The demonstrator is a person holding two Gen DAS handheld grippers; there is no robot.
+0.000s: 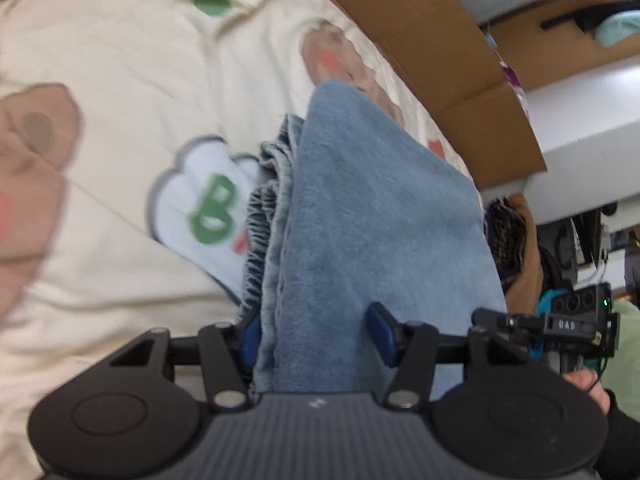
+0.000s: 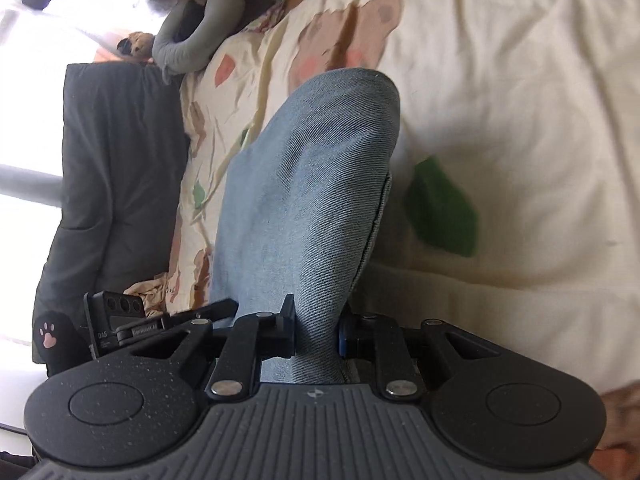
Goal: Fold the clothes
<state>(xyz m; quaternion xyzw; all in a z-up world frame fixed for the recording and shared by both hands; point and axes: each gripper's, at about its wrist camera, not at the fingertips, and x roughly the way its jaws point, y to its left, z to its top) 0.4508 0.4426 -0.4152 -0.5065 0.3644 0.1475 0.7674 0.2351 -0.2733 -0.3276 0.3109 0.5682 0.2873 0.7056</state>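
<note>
Light-blue jeans (image 1: pixel 360 200) lie folded lengthwise on a cream bedsheet (image 1: pixel 120 60) printed with bears. My left gripper (image 1: pixel 316 334) straddles their near end. Its left finger is at the gathered waistband edge and its right finger rests over flat cloth that runs on past it, with no pinched crease, so the jaws stand open. In the right wrist view the jeans (image 2: pixel 320 160) rise in a hump from my right gripper (image 2: pixel 316 336), which is shut on a narrow bunch of denim above the bedsheet (image 2: pixel 520 100). The right gripper's body (image 1: pixel 560 324) shows at the left view's right edge.
A brown cardboard box (image 1: pixel 440 60) lines the bed's far side. A grey neck pillow (image 2: pixel 196 40), a plush dog (image 2: pixel 136 44) and a dark grey padded cover (image 2: pixel 120 160) sit at the bed's end. A black paw-print sock (image 2: pixel 52 332) is near the left gripper's body (image 2: pixel 116 320).
</note>
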